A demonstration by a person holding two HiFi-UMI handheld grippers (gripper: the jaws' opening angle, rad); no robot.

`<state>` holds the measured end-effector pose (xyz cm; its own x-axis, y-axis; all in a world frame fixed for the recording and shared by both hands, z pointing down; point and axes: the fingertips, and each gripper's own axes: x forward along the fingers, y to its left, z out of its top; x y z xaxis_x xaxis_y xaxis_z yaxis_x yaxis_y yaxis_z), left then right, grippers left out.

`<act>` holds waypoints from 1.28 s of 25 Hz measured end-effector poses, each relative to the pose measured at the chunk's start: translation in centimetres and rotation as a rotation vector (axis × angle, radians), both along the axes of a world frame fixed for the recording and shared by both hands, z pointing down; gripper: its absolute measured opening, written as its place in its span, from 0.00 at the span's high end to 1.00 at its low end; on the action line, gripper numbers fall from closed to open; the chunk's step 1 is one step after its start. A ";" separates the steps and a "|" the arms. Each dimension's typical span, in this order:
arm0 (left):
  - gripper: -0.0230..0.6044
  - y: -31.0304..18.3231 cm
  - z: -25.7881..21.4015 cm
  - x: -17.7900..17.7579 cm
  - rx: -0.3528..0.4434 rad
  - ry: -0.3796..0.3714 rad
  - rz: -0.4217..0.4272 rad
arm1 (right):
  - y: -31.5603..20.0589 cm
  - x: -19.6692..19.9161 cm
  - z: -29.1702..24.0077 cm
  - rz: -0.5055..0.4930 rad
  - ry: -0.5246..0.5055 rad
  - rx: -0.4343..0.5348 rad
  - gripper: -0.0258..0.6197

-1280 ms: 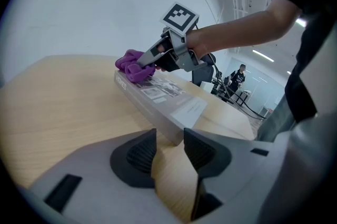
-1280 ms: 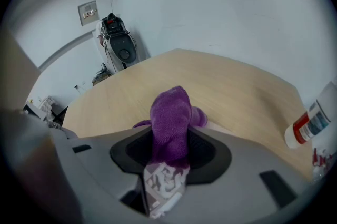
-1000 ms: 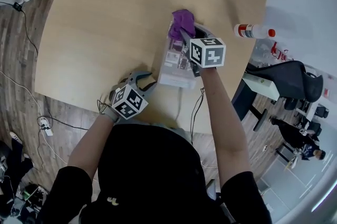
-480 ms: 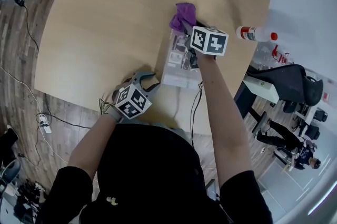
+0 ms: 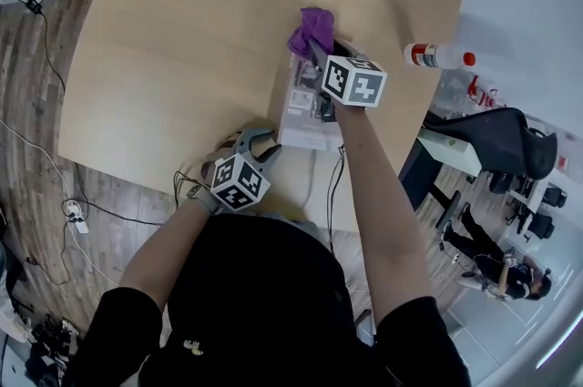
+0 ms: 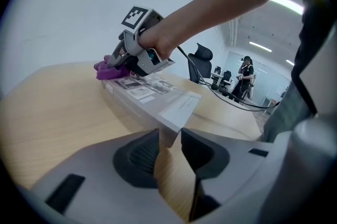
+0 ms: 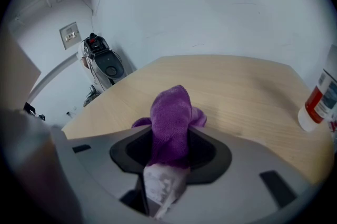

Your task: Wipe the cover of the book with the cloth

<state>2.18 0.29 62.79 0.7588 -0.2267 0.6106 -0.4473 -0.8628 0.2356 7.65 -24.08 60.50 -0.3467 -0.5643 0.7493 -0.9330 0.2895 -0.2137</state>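
Observation:
The book [image 5: 305, 107] lies flat on the wooden table [image 5: 182, 30], its pale cover with printed pictures facing up. My right gripper [image 5: 321, 57] is shut on the purple cloth [image 5: 311, 32] and holds it down on the book's far end. In the right gripper view the cloth [image 7: 171, 117] bulges out between the jaws of that gripper [image 7: 171, 149]. My left gripper [image 5: 258, 139] sits by the book's near left corner. Its jaws are closing with nothing between them; in the left gripper view, this gripper [image 6: 169, 138] points at the corner of the book [image 6: 152, 92] just beyond its tips.
A white spray bottle [image 5: 439, 56] with red cap and label lies at the table's right edge, upright-looking in the right gripper view [image 7: 320, 99]. Cables hang off the near table edge [image 5: 314, 180]. Office chairs [image 5: 510, 139] and people stand beyond the table on the right.
The left gripper has shifted right, closer to the book's near corner. The right gripper with the cloth has moved slightly back and forth over the book's far end.

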 end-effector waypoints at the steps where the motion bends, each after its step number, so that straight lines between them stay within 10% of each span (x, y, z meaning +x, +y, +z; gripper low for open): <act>1: 0.74 0.1 0.0 0.0 0.013 -0.003 -0.002 | 0.3 0.0 0.0 -0.001 -0.002 0.010 0.68; 32: 0.78 -0.1 0.6 0.3 0.058 -0.044 -0.025 | 18.5 -1.0 0.7 -0.086 0.007 -0.033 0.68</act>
<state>2.50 0.19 63.36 0.7251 -0.2818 0.6283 -0.4781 -0.8627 0.1648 6.63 -5.62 61.19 -0.3879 -0.5073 0.7695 -0.9063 0.3618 -0.2184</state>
